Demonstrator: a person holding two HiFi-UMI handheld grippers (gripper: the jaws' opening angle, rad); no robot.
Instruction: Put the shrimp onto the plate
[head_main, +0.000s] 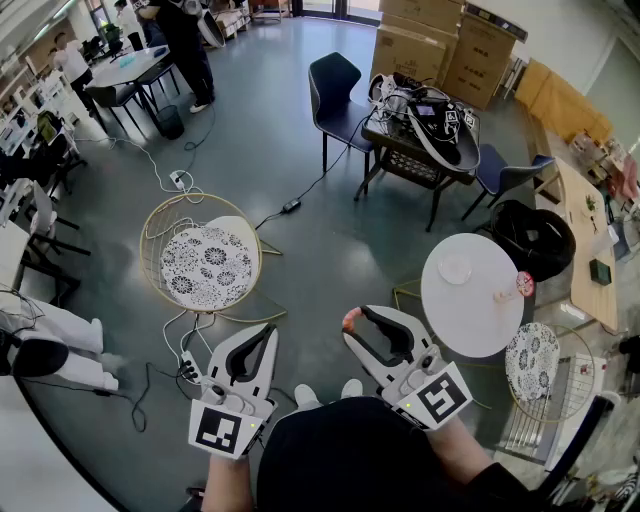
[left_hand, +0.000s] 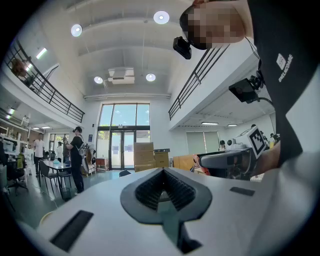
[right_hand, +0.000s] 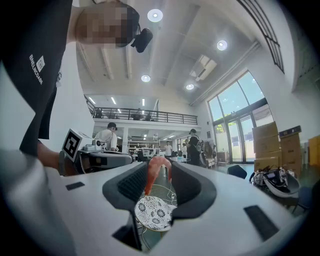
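An orange-pink shrimp (head_main: 349, 320) sticks out at the tips of my right gripper (head_main: 356, 318), which is shut on it and held level over the grey floor. In the right gripper view the shrimp (right_hand: 154, 172) curves between the dark ribbed pads. A small clear plate (head_main: 455, 268) lies on the round white table (head_main: 470, 320), up and to the right of that gripper. My left gripper (head_main: 268, 336) hangs beside it on the left, shut, with nothing in it. In its own view the left gripper (left_hand: 162, 173) shows its tips together.
A wire chair with a patterned round seat (head_main: 208, 260) stands to the left, with cables (head_main: 185, 345) on the floor around it. A second patterned seat (head_main: 530, 360) is beside the white table. Behind are a dark chair (head_main: 335, 95) and a table of equipment (head_main: 420, 125).
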